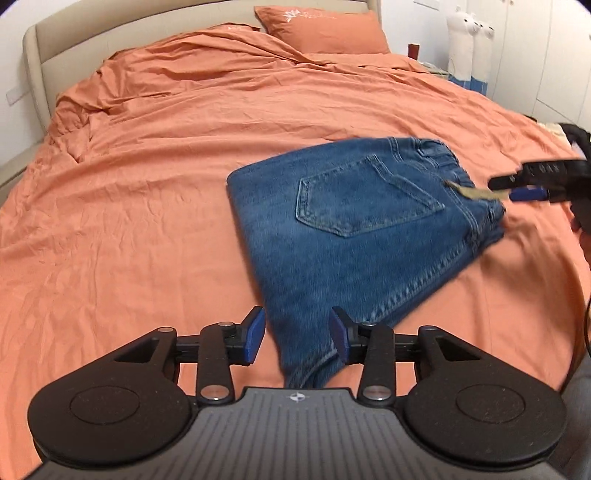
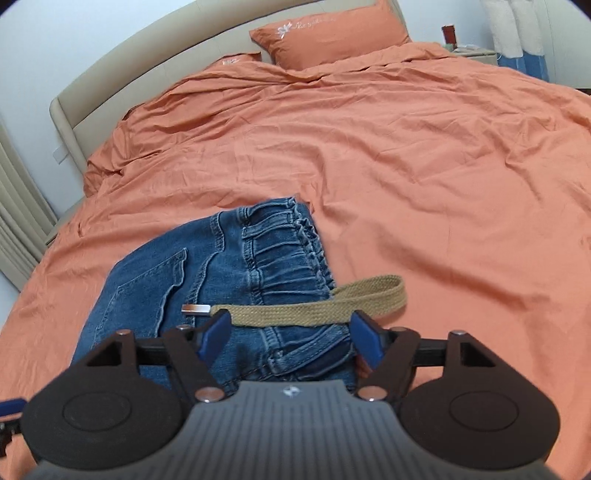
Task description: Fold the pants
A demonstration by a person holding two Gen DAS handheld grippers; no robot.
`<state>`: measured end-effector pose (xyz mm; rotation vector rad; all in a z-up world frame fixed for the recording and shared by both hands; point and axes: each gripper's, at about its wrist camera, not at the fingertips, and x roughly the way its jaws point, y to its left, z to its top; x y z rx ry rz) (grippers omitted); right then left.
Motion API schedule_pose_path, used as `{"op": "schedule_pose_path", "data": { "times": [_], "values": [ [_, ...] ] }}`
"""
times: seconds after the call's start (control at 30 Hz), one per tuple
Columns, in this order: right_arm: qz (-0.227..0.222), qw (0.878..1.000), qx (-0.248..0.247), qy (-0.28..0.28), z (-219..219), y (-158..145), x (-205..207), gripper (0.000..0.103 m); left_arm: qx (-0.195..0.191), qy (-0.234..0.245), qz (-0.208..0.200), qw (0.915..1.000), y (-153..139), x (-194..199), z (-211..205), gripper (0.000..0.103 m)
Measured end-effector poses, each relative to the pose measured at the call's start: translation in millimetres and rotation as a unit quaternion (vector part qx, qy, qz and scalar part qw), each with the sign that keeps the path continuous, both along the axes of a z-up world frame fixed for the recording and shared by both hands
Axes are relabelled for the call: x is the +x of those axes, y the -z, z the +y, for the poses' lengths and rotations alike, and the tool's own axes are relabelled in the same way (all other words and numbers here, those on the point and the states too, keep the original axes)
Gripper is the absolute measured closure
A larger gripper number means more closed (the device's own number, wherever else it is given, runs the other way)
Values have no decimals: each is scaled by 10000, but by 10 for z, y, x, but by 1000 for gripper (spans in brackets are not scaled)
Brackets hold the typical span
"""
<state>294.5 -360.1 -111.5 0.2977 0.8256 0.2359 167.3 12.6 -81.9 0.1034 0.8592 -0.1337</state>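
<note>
L gripper (image 1: pixel 297 338): jaws apart, nothing clamped, though the hem end of the jeans (image 1: pixel 354 221) runs between the blue pads (image 1: pixel 255 334). Whether a pad touches denim I can't tell. From here the folded bundle stretches toward 1 o'clock, long axis hem-near to waistband-far, back pocket up.

R gripper (image 2: pixel 291 338): also spread wide, gripping nothing; it sits over the waistband end, w/ the tan belt (image 2: pixel 317 304) lying crosswise just ahead of the pads, metal tip at 10 o'clock, loop trailing off the denim at 2 o'clock onto the orange duvet (image 2: pixel 424 166). In the left view this gripper (image 1: pixel 511 188) shows at 3 o'clock, by the waistband.

So each hand covers one end; L nearer the hem, R nearer waist + belt. Looks like a late stage: pants already compact, prob. a last tuck or tidy of the belt left.

Further back: pillows (image 2: pixel 325 33) at 12 o'clock, beige headboard (image 2: pixel 147 74) behind.
</note>
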Motion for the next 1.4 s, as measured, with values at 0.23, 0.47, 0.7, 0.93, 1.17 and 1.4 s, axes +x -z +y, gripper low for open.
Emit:
{"op": "schedule_pose_path", "data": {
  "times": [0.23,0.47,0.7,0.93,1.17,1.4],
  "values": [
    [223,9993,218,-225,-238,3,269,32,-509,-397,-198,9977,33,430,137,38],
    [200,9985,94,-505,-127,-113,621,62,-1104,-789,-231,9905,155,931,291,41],
    [-483,9878,-835,-1223,719,-183,885,74,-383,-150,-396,9984,249,1370,-256,48],
    [-342,9827,-1422,-1132,1052,164,1336,92,-149,-418,-119,9989,507,1903,-348,60],
    [-249,9893,-820,-1180,774,128,1374,97,-338,-346,-202,9986,379,1740,-199,50],
    [219,9950,320,-918,89,-10,1179,54,-567,-734,8,9957,156,1465,284,35]
  ]
}}
